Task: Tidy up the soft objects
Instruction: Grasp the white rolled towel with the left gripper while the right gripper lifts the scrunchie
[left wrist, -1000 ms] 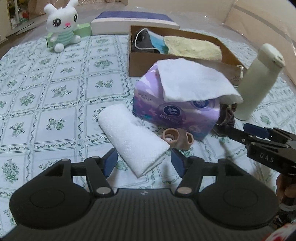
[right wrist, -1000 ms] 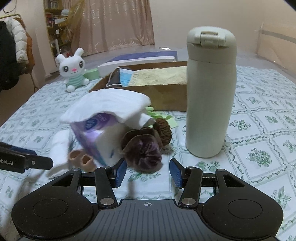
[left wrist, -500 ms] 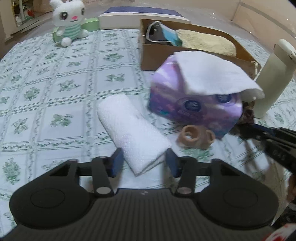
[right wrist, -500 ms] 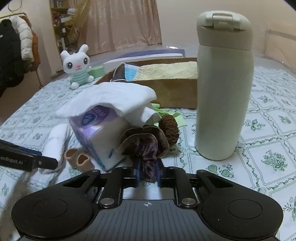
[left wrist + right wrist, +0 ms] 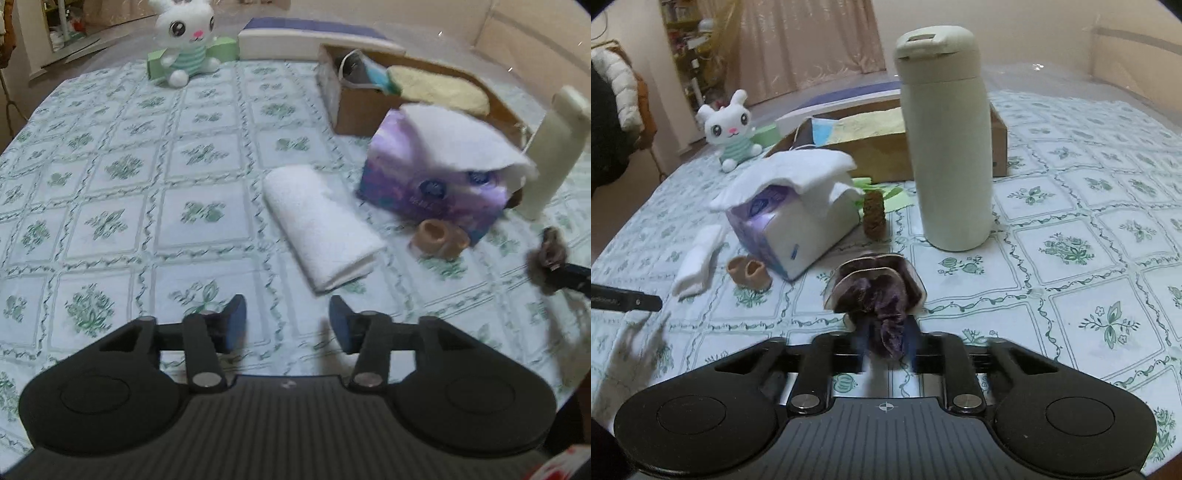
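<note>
Right hand-held gripper (image 5: 886, 345) clamped on crumpled dark purple scrunchie (image 5: 877, 291), left hand-held gripper (image 5: 286, 323) wide apart, empty

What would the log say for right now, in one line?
right gripper: shut on purple scrunchie, lifted | left gripper: open, empty, near white towel | cardboard box: scrunchie not in yet

Background stuff only: a tall cream thermos bottle (image 5: 948, 147) stands upright on the tabletop (image 5: 110, 192), which wears a white cloth with a green floral grid. A navy-topped flat box (image 5: 314, 35) lies at the far edge, with a small green box (image 5: 221, 48) just beside it. Pinkish curtains (image 5: 812, 40) hang in the back, and a white puffer jacket (image 5: 620, 88) sits far left.
</note>
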`<action>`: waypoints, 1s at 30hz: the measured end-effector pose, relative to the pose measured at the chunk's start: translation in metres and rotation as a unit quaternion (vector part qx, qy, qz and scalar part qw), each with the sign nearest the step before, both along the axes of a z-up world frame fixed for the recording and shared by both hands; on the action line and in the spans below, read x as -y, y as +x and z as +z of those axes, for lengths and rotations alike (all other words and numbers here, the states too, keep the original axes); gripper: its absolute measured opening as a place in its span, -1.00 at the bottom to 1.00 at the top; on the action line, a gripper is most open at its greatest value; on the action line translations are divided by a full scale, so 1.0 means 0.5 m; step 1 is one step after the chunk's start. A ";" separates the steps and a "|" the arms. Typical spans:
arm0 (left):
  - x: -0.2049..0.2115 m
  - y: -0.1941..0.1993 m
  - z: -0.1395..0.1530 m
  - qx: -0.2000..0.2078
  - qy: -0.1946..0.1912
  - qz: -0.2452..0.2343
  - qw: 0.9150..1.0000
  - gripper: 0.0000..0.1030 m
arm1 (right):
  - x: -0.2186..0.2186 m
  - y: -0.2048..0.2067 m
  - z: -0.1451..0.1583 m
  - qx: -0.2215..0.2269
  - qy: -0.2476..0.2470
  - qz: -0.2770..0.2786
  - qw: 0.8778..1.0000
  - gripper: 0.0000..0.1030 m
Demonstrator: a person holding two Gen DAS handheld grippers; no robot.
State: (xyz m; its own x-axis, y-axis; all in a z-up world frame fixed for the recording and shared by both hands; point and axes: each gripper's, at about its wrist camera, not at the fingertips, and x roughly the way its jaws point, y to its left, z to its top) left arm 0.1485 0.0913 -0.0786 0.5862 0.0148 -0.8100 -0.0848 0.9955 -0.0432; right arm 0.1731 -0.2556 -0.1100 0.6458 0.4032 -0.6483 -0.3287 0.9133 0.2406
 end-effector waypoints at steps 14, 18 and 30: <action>0.022 0.106 -0.002 0.006 -0.010 0.002 1.000 0.29 | -0.061 0.048 -0.021 0.019 -0.022 -0.052 0.998 0.06; 0.016 0.142 -0.015 -0.007 -0.031 0.017 0.999 0.29 | -0.056 0.051 -0.023 0.017 -0.025 -0.047 0.998 -0.20; 0.011 0.183 -0.048 -0.018 -0.015 0.003 1.000 -0.02 | 0.009 0.048 -0.005 0.000 0.009 -0.032 0.999 -0.52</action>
